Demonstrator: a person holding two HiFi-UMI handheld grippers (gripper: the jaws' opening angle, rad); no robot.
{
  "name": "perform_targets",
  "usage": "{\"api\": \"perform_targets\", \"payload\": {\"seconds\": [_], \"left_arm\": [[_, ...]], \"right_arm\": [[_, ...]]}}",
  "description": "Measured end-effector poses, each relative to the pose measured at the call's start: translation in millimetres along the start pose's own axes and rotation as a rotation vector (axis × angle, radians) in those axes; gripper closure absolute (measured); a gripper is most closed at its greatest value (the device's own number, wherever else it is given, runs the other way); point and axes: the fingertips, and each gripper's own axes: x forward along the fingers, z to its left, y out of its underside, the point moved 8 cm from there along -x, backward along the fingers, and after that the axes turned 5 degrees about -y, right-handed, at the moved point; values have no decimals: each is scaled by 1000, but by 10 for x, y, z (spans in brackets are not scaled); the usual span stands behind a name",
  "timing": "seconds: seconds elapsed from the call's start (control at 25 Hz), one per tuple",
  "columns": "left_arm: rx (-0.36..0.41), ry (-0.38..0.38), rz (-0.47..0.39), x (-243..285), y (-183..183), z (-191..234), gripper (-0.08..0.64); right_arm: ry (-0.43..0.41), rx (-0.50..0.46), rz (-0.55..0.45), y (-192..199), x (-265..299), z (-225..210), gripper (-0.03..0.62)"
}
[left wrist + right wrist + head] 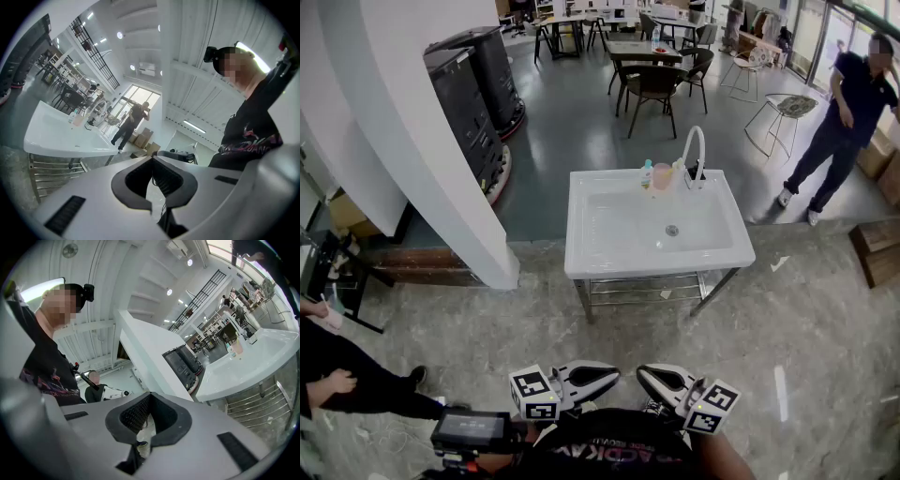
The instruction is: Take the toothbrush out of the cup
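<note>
Hanging low before the person's chest, the grey two-jaw left gripper [609, 375] has its jaws pressed together on nothing, and the matching right gripper [645, 375] just beside it is likewise closed and empty. Both are well apart from the white rectangular ceramic sink [581, 234] on its metal frame. On the sink's back rim a small teal-capped bottle [647, 172] stands left of the translucent pink cup [662, 177], with the white arched faucet [694, 150] to its right. Crowded like this, the light cup could topple if a jaw clips a neighbour on the reach in. The toothbrush, presumably in that cup, is too small to make out.
</note>
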Motion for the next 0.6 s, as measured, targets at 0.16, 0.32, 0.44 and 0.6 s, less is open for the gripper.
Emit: {"api": "perform_targets", "payload": {"seconds": [0.16,0.32,0.44,0.6], "left_arm": [[-7,2,0,-22,25,-50,551],[25,7,-9,1,-71,2,551],[9,3,-5,30,-63,0,551],[-10,-8,1,12,-11,15,551]], "right_arm": [[4,2,7,17,-25,57,583],[-2,-39,0,-61,16,26,583],[2,-19,-1,-45,-3,-4,583],[5,17,-28,-3,-44,-31,583]]}}
